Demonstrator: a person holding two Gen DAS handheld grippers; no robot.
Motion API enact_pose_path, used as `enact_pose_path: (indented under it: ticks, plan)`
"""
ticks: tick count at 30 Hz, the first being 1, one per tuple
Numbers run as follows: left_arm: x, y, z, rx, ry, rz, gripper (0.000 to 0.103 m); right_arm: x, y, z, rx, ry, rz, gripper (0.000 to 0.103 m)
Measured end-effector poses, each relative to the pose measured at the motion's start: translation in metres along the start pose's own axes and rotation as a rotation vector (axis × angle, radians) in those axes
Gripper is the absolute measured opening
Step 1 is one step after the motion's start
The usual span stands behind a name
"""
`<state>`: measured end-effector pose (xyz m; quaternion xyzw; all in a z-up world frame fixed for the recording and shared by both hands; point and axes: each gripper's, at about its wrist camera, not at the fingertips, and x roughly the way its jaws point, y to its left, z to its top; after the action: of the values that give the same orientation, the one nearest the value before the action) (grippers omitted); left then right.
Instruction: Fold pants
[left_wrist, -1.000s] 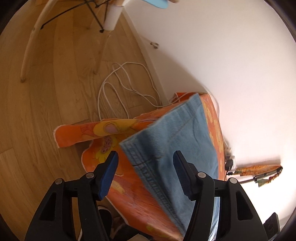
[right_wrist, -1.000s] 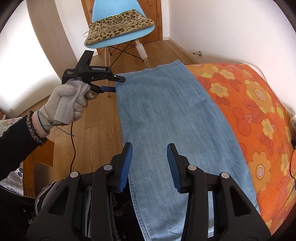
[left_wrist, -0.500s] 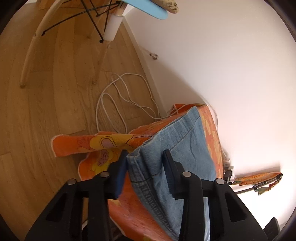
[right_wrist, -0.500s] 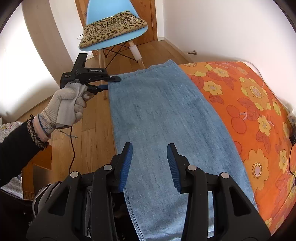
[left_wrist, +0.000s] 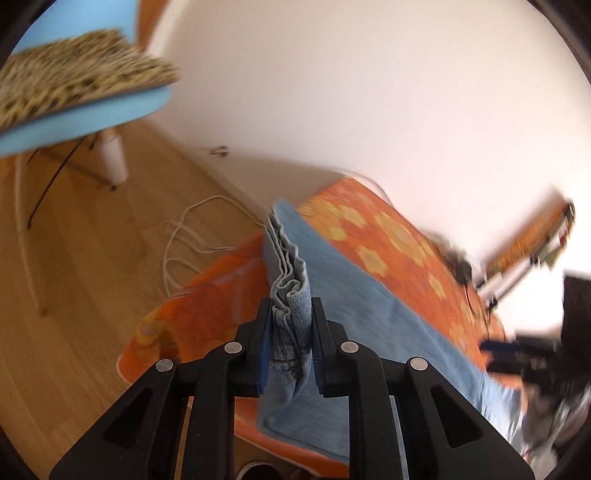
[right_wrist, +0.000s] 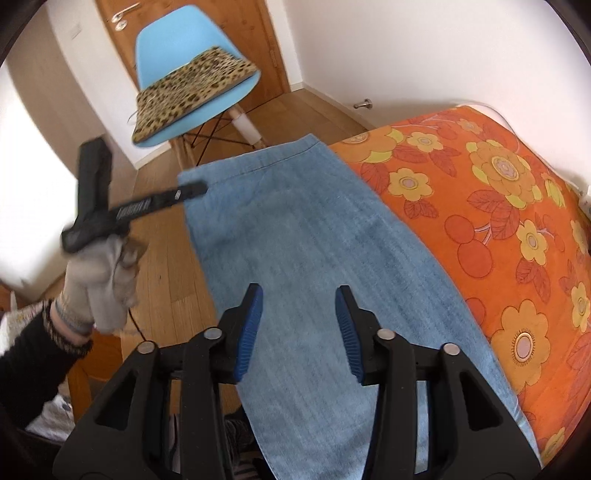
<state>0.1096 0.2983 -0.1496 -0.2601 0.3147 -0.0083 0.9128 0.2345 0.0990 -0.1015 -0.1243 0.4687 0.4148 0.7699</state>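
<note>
Left gripper (left_wrist: 290, 321) clamps the jeans (right_wrist: 317, 258) hem corner; right gripper (right_wrist: 299, 328) hovers wide open, empty. Fold starting; next, probably carry the hem over.

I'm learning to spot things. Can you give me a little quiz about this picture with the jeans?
1. True or false: the left tool is shut on a corner of the jeans.
2. What lies on the blue chair? A) a leopard cushion B) a book C) a shoe
3. Fill in: the right tool is ____ above the jeans.

Key: 1 true. 2 A, the cushion. 3 open.
</note>
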Motion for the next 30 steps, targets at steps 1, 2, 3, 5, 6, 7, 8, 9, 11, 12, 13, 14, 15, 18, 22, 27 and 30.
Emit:
enact_pose_path:
  ticks: [1,2,3,5,6,7,8,9,11,12,13,14,15,18,22,27,30]
  plan:
    - [0.001,-0.009,-0.003,0.034,0.012,-0.01,0.017,0.002,-0.006,0.006,0.037,-0.007,0.016,0.053]
    - [0.002,-0.017,-0.006,0.064,0.027,-0.018,0.017,0.005,-0.012,0.011,0.068,-0.011,0.033,0.055]
    - [0.004,-0.022,-0.009,0.083,0.037,-0.021,0.017,0.008,-0.016,0.017,0.098,-0.014,0.048,0.056]
    - [0.009,-0.031,-0.016,0.124,0.06,-0.029,0.017,0.017,-0.024,0.028,0.147,-0.01,0.078,0.056]
    - [0.011,-0.034,-0.019,0.143,0.067,-0.029,0.017,0.022,-0.027,0.034,0.166,-0.006,0.09,0.056]
    - [0.011,-0.038,-0.022,0.16,0.072,-0.027,0.017,0.028,-0.029,0.041,0.184,0.001,0.108,0.057]
    - [0.013,-0.04,-0.025,0.169,0.08,-0.031,0.017,0.034,-0.031,0.046,0.199,0.011,0.125,0.061]
    - [0.014,-0.041,-0.027,0.174,0.088,-0.035,0.017,0.04,-0.031,0.052,0.216,0.016,0.14,0.062]
    - [0.017,-0.044,-0.029,0.179,0.098,-0.044,0.017,0.054,-0.032,0.063,0.248,0.025,0.165,0.063]
    - [0.018,-0.044,-0.03,0.179,0.102,-0.048,0.017,0.061,-0.032,0.069,0.26,0.034,0.177,0.065]
    - [0.018,-0.044,-0.03,0.179,0.106,-0.053,0.017,0.07,-0.032,0.074,0.272,0.046,0.183,0.066]
    - [0.018,-0.043,-0.03,0.178,0.108,-0.056,0.017,0.079,-0.033,0.078,0.286,0.056,0.18,0.067]
    - [0.018,-0.043,-0.03,0.178,0.109,-0.06,0.017,0.086,-0.034,0.081,0.3,0.066,0.175,0.067]
    - [0.019,-0.046,-0.031,0.186,0.111,-0.078,0.017,0.113,-0.042,0.089,0.371,0.108,0.21,0.067]
    - [0.014,-0.049,-0.032,0.192,0.11,-0.115,0.017,0.136,-0.047,0.097,0.416,0.123,0.226,0.067]
    - [0.004,-0.061,-0.032,0.24,0.116,-0.151,0.017,0.142,-0.051,0.102,0.434,0.104,0.164,0.048]
    - [-0.005,-0.072,-0.031,0.27,0.12,-0.168,0.017,0.133,-0.059,0.1,0.454,0.093,0.166,0.012]
